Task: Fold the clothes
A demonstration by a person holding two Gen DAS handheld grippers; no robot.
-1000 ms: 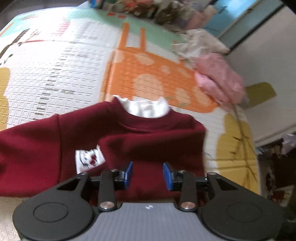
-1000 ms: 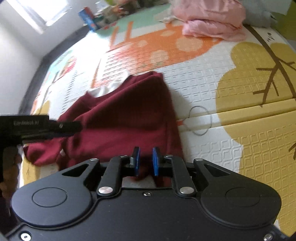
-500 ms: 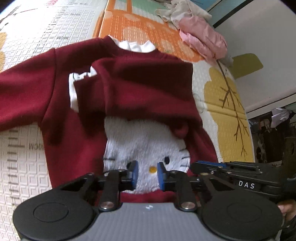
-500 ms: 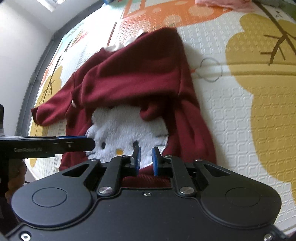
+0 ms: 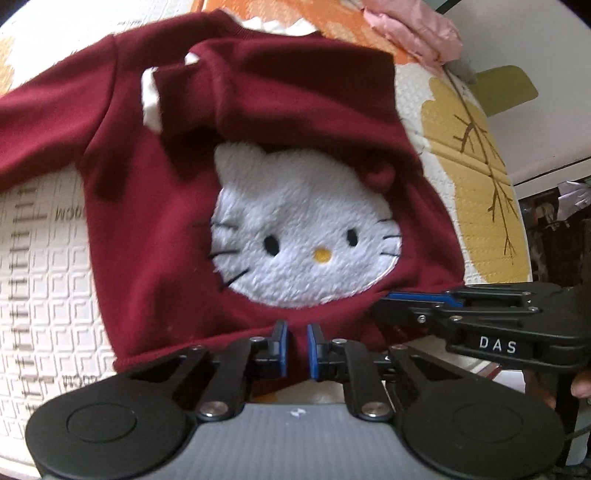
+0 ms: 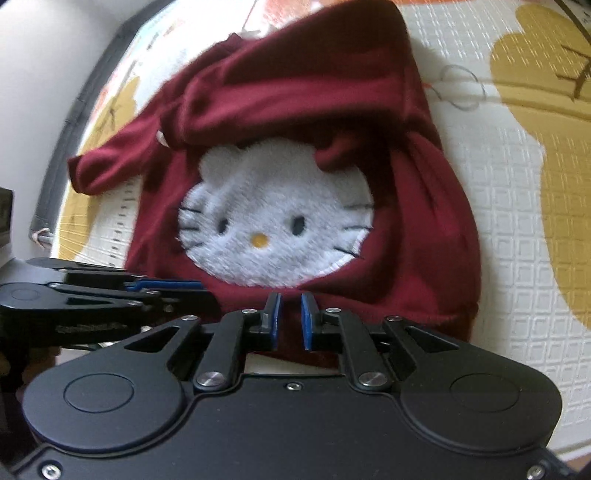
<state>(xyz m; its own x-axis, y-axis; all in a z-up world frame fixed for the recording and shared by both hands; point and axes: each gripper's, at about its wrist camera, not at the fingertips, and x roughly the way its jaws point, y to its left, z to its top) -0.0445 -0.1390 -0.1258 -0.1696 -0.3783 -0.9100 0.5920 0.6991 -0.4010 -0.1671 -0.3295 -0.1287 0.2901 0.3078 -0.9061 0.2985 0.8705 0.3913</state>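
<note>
Maroon cat-face sweatshirt (image 5: 155, 236) lies face up on the play mat (image 5: 44, 314), 1 sleeve folded across its chest. Left tongs (image 5: 296, 343) have just narrowed onto the hem; right tongs (image 6: 289, 318) pinch it alongside, likely readying a bottom-up fold.

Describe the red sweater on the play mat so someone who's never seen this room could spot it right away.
Look at the patterned play mat covering the floor. The dark red sweater lies spread in its middle, hem toward the grippers. Unlike the pink clothes heaped at the mat's far edge, it bears a fluffy white cat face with a yellow nose.
</note>
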